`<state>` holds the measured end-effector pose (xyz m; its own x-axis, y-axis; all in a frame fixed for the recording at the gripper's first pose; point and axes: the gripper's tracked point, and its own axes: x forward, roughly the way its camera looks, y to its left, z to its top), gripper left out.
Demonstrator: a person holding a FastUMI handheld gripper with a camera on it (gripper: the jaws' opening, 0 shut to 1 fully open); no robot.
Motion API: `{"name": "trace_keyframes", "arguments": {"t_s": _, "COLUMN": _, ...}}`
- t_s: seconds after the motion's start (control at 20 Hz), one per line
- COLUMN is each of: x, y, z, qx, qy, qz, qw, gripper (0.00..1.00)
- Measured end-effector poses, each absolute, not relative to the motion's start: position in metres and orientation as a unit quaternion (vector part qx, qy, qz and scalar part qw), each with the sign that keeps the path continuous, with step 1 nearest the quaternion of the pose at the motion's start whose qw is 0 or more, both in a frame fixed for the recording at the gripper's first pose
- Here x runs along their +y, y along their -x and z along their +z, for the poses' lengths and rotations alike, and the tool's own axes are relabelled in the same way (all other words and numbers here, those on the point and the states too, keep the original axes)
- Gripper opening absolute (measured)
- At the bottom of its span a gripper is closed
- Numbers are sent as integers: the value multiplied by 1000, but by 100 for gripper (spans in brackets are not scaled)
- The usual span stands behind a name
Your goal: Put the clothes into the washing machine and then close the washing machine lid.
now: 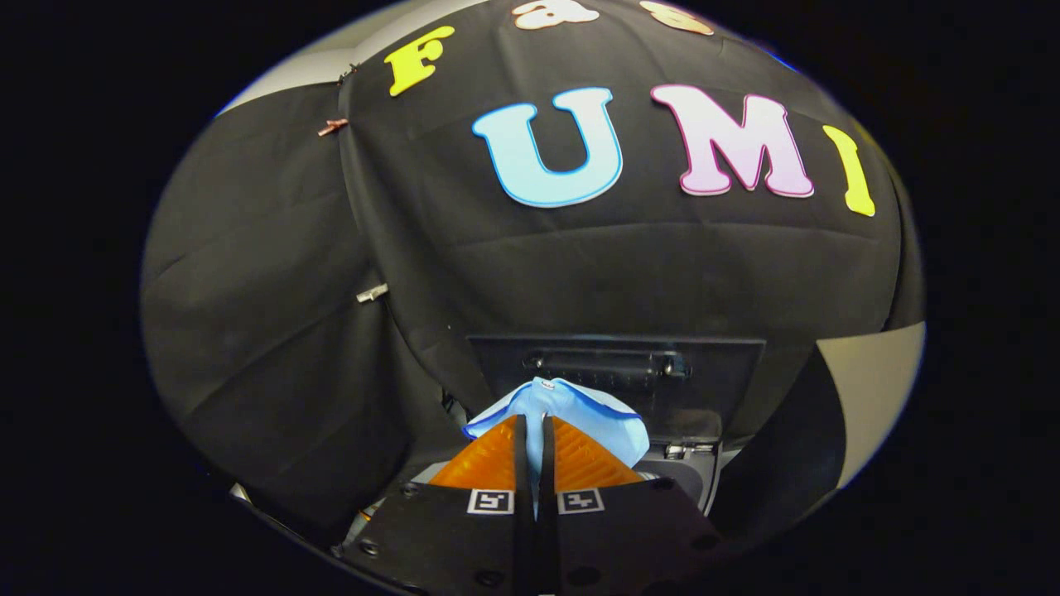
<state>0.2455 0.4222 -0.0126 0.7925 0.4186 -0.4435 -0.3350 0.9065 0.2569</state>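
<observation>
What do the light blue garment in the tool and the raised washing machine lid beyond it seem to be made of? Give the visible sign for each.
Light blue garment: probably thin woven cloth, matte; it folds softly and has a stitched darker edge. The tool is shut on it.
Washing machine lid: likely hard dark plastic, smooth and slightly glossy, with straight edges and a moulded handle; glass cannot be ruled out.

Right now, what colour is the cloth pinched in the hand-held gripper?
Light blue with a darker blue edge, clearest in the gripper view: cloth.
</observation>
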Motion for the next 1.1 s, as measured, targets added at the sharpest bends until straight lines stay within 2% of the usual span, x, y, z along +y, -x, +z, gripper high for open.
{"name": "trace_keyframes", "arguments": {"t_s": 0.8, "x": 414, "y": -257, "z": -249, "qx": 356, "qy": -44, "qz": 125, "qw": 925, "gripper": 5}}
{"name": "trace_keyframes", "arguments": {"t_s": 1.1, "x": 404, "y": -259, "z": -314, "qx": 407, "qy": -40, "qz": 99, "qw": 907, "gripper": 5}}
